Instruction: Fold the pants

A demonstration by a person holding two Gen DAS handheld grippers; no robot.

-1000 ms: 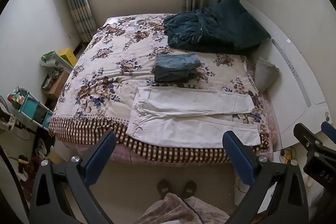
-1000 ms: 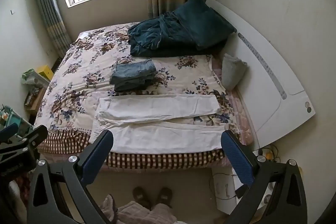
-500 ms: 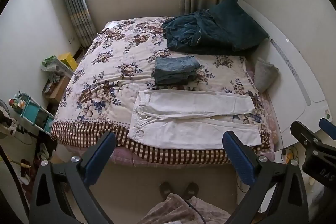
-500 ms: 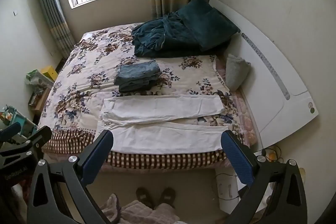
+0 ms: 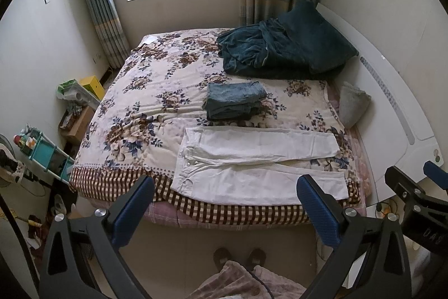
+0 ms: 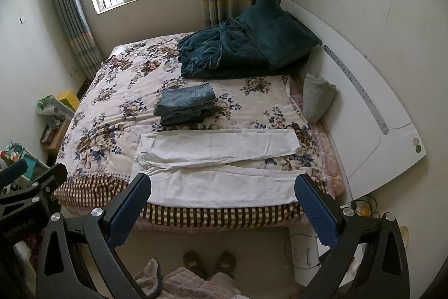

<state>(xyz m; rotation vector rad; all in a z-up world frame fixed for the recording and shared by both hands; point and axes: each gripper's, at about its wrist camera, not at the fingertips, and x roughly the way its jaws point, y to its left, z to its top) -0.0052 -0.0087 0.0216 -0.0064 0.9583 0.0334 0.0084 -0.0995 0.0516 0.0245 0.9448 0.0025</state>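
White pants (image 5: 257,164) lie spread flat on the near side of the bed, waist to the left, both legs running right; they also show in the right wrist view (image 6: 218,167). My left gripper (image 5: 224,203) is open and empty, held above the floor in front of the bed's near edge. My right gripper (image 6: 224,203) is open and empty at the same distance; it shows at the right edge of the left wrist view (image 5: 414,198). Neither touches the pants.
A stack of folded jeans (image 5: 235,100) sits just behind the pants. A dark teal blanket and pillow (image 5: 282,46) lie at the head. A grey pillow (image 5: 352,102) leans by the white headboard (image 5: 397,114). Shelves and boxes (image 5: 42,153) stand left of the bed.
Both grippers have risen and drawn back slightly, so the bed sits lower in view. The pants have not moved.
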